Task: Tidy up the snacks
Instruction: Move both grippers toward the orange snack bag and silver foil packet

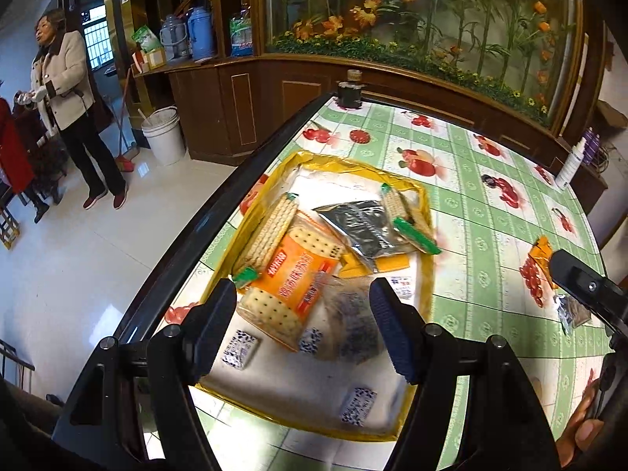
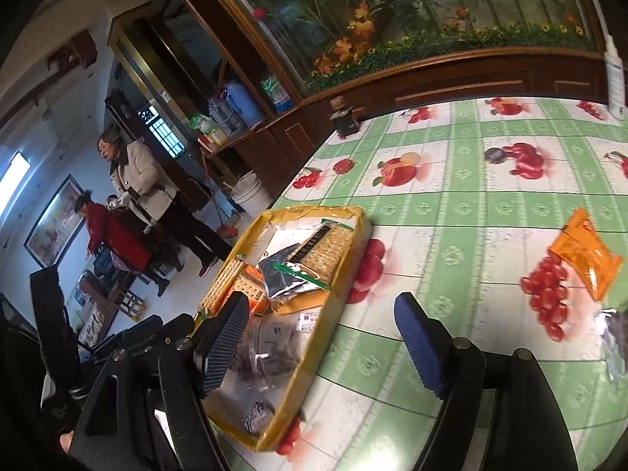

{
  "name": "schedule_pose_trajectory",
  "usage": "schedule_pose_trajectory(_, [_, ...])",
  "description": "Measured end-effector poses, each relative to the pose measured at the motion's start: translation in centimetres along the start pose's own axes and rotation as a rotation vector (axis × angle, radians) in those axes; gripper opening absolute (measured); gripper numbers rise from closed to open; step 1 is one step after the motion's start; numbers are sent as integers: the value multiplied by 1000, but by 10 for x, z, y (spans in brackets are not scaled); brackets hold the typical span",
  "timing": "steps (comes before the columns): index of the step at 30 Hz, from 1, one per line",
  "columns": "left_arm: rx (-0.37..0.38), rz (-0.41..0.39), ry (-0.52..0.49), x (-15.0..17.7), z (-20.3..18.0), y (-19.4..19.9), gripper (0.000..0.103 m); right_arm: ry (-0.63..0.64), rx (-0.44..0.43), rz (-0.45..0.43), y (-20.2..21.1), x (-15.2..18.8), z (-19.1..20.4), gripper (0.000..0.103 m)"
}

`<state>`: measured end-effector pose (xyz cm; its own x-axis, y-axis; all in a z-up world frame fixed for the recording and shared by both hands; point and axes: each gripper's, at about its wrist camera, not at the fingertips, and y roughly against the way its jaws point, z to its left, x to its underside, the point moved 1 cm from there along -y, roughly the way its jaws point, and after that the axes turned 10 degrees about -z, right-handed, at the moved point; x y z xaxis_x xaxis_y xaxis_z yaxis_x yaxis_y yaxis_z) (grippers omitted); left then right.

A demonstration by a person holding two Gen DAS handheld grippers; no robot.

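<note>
Both grippers gape with nothing held: the left gripper (image 1: 304, 325) above the near part of the yellow tray (image 1: 426, 274), the right gripper (image 2: 322, 341) over the tray's right rim. Crackers (image 1: 292, 271) and a silver packet (image 1: 361, 227) lie in the tray; an orange packet (image 2: 586, 257) lies on the tablecloth (image 2: 451, 204), well right.

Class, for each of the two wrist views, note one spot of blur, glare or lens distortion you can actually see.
Left wrist view: the table edge bows into a curve from the fisheye lens, and the clear packet between the fingers is smeared. Right wrist view: the orange packet is blurred, and dark lens corners frame the picture.
</note>
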<state>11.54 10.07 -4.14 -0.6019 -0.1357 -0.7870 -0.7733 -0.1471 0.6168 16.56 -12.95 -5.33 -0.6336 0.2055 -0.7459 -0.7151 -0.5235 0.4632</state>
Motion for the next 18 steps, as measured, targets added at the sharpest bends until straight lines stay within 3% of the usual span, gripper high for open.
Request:
schedule_pose_trajectory(9, [64, 4, -30, 18, -26, 15, 70, -70, 61, -53, 78, 24, -54, 80])
schedule_pose_trajectory(18, [243, 24, -210, 48, -91, 33, 70, -87, 165, -70, 143, 62, -103, 81])
